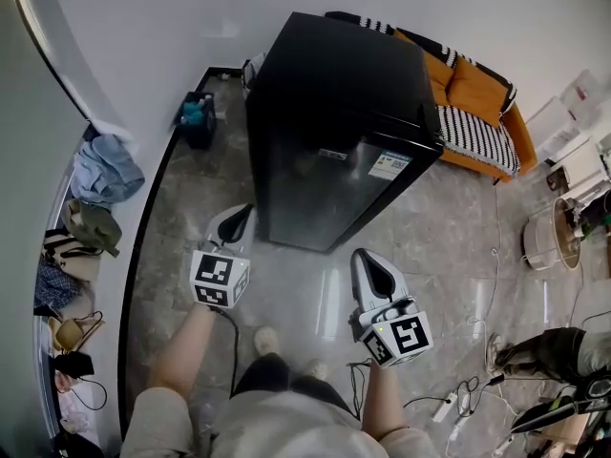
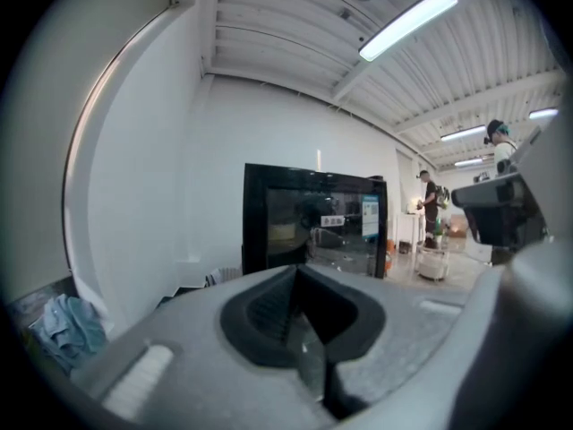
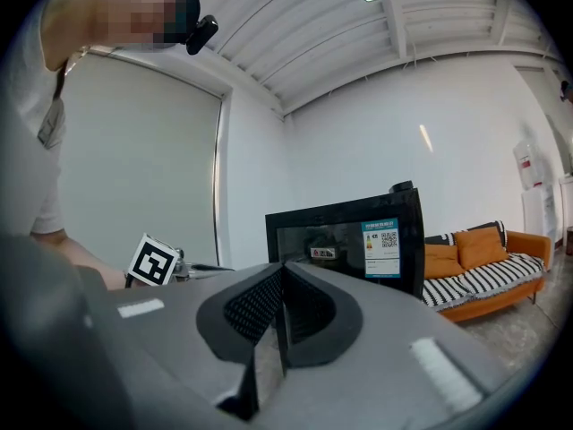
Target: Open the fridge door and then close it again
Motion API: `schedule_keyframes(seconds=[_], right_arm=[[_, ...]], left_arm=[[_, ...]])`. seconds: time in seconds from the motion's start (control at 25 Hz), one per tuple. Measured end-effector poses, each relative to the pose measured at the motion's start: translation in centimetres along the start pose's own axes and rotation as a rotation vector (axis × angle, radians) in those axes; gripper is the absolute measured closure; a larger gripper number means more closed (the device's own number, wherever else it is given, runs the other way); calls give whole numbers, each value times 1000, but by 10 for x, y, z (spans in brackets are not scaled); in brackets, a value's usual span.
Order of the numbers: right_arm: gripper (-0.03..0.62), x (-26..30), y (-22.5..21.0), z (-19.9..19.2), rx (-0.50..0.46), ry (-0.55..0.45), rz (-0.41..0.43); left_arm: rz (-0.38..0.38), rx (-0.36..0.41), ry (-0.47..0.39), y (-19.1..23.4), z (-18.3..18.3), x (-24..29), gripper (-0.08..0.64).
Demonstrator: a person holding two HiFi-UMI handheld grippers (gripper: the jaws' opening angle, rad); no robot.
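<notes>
While the glossy black fridge [image 1: 325, 122] stands closed, left gripper [image 1: 239, 219] and right gripper [image 1: 366, 260] face it.
Both jaw pairs pressed together, empty.

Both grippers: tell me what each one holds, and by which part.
Nothing is held. The left gripper and the right gripper each have jaws closed on nothing, both short of the fridge, whose door is shut.

Blue-and-white label [image 3: 381, 247] with a QR code on the fridge [image 3: 345, 231] door's upper corner, small white sticker [image 3: 323, 253] with a red mark beside it, wording on both seemingly too small to read.
</notes>
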State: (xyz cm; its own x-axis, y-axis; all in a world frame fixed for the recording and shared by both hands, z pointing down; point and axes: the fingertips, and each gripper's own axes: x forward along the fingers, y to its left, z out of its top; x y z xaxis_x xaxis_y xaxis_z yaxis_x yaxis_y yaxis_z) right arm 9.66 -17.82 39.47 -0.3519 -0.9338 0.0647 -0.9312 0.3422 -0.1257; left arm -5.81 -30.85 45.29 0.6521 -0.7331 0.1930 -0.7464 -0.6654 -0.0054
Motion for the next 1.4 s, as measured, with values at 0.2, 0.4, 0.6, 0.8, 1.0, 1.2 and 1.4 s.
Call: schedule_keyframes(seconds=[0.2,0.4,0.6,0.8,1.0,1.2,1.4], right_arm=[[595,-16,5,9,-13,-4,19],[595,-32,11,18,-24,-13,37],[595,-52,19,29,-38,-31,58],[595,-70,26,38,-49,-45,79],[595,-94,33,42,-60,-61,102],[595,-112,41,49,-72,-77,126],[595,-137,46,54,-73,-94,138]], left_arm=[[-11,-28,-40,-26,20,-31,558],[-26,-30,-66,-52,38,-60,558],[-39,-10,-89,-83,52,-88,558],[-31,-6,-120,-107,66,-113,558],[-2,-9,-149,-135,72,-138,558],[39,-16,-180,-150,82,-157,558],[72,-40,-207,-164,88,-177,558]])
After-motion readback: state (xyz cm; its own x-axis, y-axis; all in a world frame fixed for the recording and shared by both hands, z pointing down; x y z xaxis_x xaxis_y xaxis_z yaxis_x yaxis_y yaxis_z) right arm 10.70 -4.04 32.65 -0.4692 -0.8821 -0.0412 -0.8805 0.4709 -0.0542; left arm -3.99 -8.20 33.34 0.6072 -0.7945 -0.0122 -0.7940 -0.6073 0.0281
